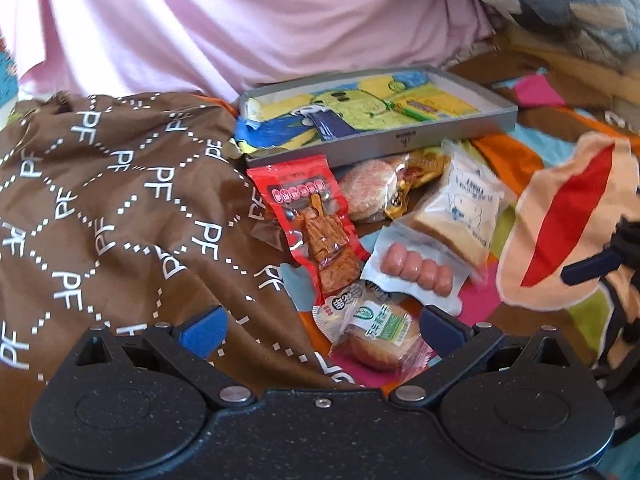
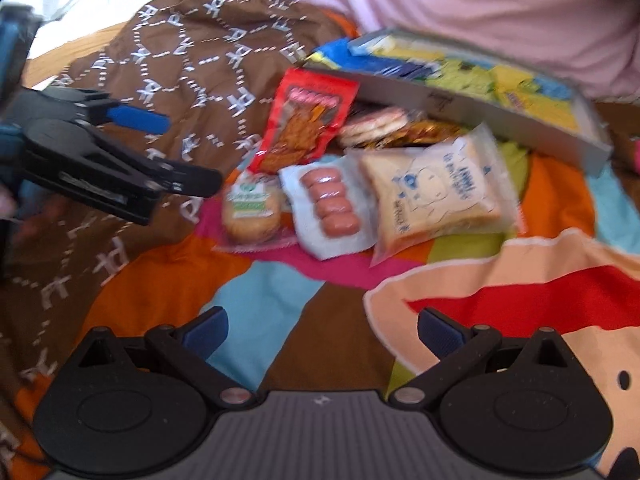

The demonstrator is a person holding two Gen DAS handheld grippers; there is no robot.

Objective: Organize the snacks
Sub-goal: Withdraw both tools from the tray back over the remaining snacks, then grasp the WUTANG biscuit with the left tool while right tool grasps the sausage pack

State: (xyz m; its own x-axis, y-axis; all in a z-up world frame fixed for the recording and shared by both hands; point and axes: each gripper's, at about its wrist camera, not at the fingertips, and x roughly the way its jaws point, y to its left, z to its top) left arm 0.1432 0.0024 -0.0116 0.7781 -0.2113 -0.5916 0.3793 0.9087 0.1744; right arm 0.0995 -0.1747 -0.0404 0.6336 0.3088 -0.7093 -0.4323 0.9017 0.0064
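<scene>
Crinkly film wraps the round bun, seen lying between the fingers of the left claw, which is spread wide, empty. Light, squashable, slippery: best pinched gently across its middle.

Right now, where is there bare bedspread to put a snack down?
Free: the colourful patchwork bedspread in front of the right gripper, between the brown PF-printed cloth and the peach cartoon patch. Crowded: the snack packets from the red pouch to the bread slice, against the grey tray.
</scene>
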